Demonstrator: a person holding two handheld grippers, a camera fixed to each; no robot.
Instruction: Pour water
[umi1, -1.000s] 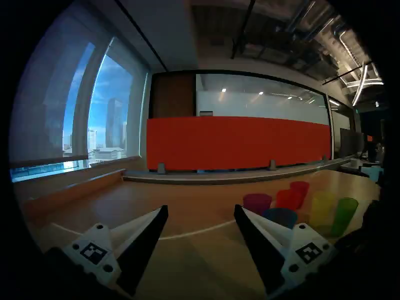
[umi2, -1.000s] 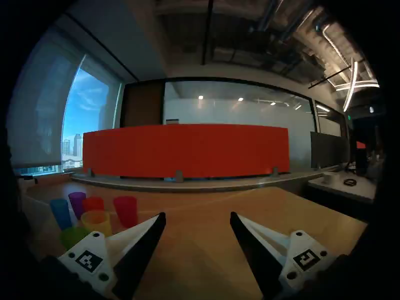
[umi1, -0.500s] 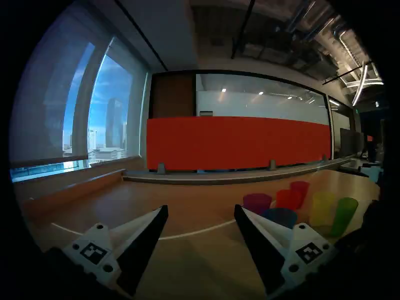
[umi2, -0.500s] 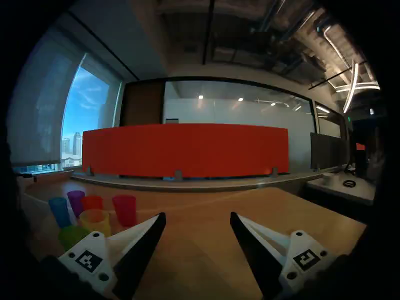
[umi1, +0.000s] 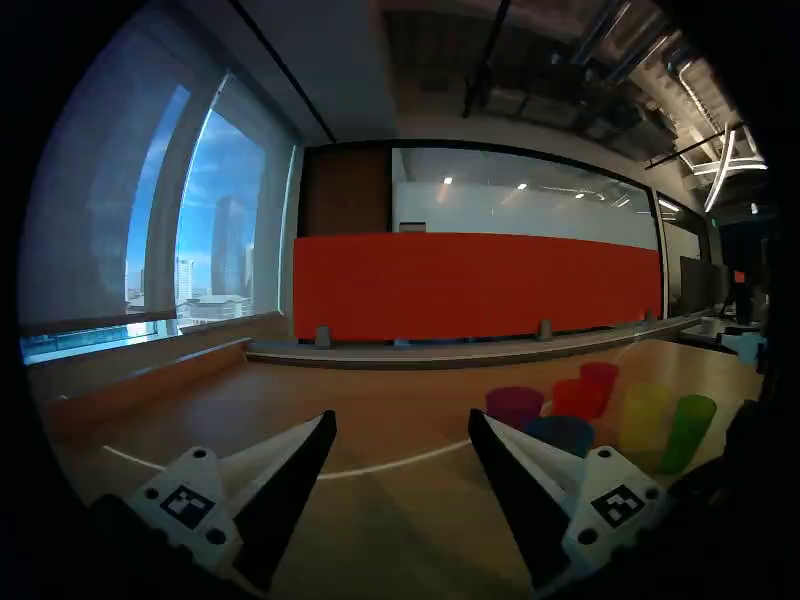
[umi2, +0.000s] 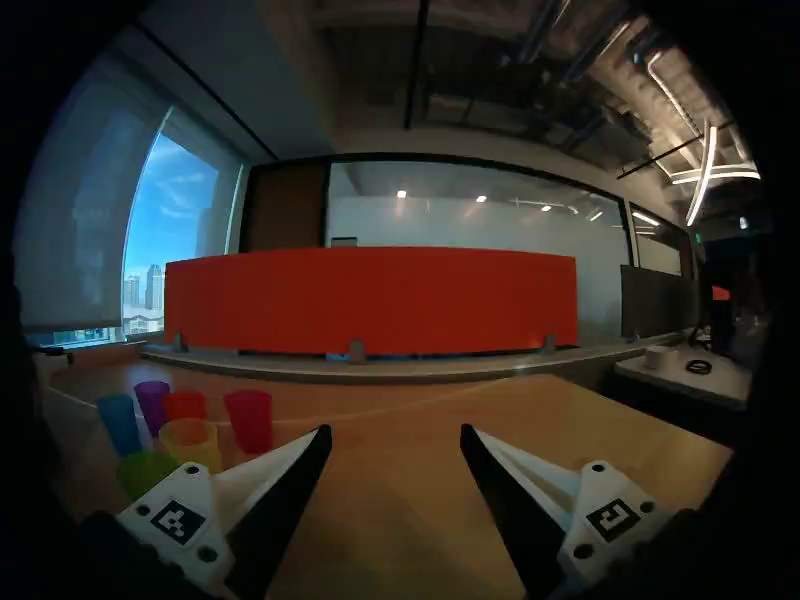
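Several coloured plastic cups stand in a cluster on the wooden table (umi1: 400, 410). In the left gripper view they sit at the right: purple cup (umi1: 514, 405), red cup (umi1: 574, 397), yellow cup (umi1: 645, 418), green cup (umi1: 689, 430), and a blue cup (umi1: 562, 432) partly behind a finger. My left gripper (umi1: 400, 420) is open and holds nothing. In the right gripper view the cups are at the left: blue cup (umi2: 121, 422), purple cup (umi2: 153, 402), pink-red cup (umi2: 250, 420), yellow cup (umi2: 190, 440), green cup (umi2: 146, 470). My right gripper (umi2: 395, 432) is open, to the right of the cluster.
A long orange partition (umi1: 470, 285) runs behind the table's far edge. Large windows (umi1: 210, 250) are at the left. A side desk (umi2: 690, 375) with a mug and small items stands at the right in the right gripper view.
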